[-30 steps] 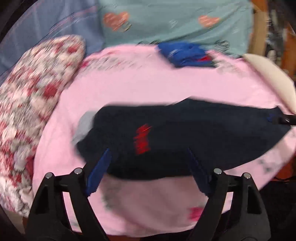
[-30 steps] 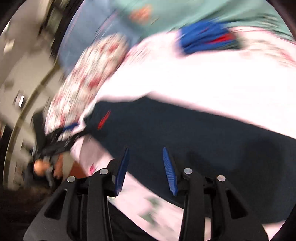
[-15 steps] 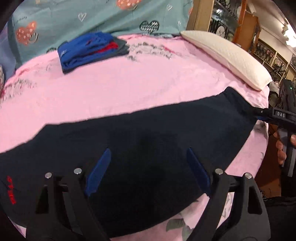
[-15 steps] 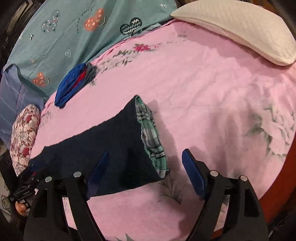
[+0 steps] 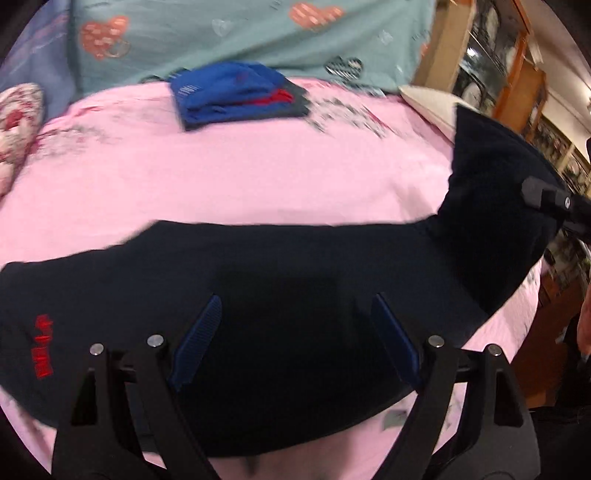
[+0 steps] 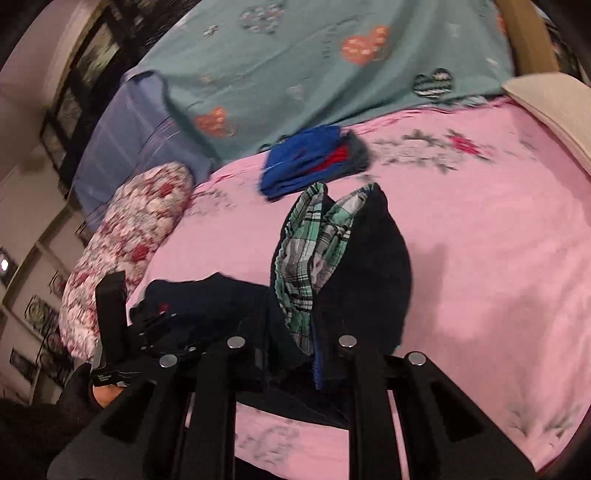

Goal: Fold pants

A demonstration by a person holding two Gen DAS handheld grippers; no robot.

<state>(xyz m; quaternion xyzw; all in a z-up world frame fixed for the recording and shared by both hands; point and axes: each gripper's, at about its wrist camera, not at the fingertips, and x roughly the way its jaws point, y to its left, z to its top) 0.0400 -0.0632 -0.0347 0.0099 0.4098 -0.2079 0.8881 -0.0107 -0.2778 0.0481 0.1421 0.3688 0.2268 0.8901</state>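
Pants: the dark navy pants (image 5: 280, 280) lie stretched across the pink bed sheet (image 5: 236, 173), running from about 9 o'clock to 3 o'clock in the left wrist view, with red lettering (image 5: 43, 347) near the 8 o'clock end.
Pants, lifted end: at 3 o'clock in that view one end rises off the bed; in the right wrist view this end (image 6: 365, 266) stands up, showing a green plaid lining (image 6: 314, 254).
Right tongs: the right tongs (image 6: 291, 354) have just been closing and are clenched on the dark cloth of the pants, which is bunched between the blue pads; the lining hangs right above the tips.
Left tongs: the left tongs (image 5: 295, 343) are spread wide over the middle of the pants, pads apart; whether they touch the cloth I cannot tell.
Folded clothes: a blue and red folded stack (image 5: 236, 96) sits on the sheet at 12 o'clock, well apart from the pants.
Bedding: a teal cover with hearts (image 5: 236, 33) lies behind the stack, a red floral pillow (image 6: 125, 251) at 9 o'clock in the right view, a cream pillow (image 6: 554, 110) at 2 o'clock.
Sharpness: both views are somewhat blurred.
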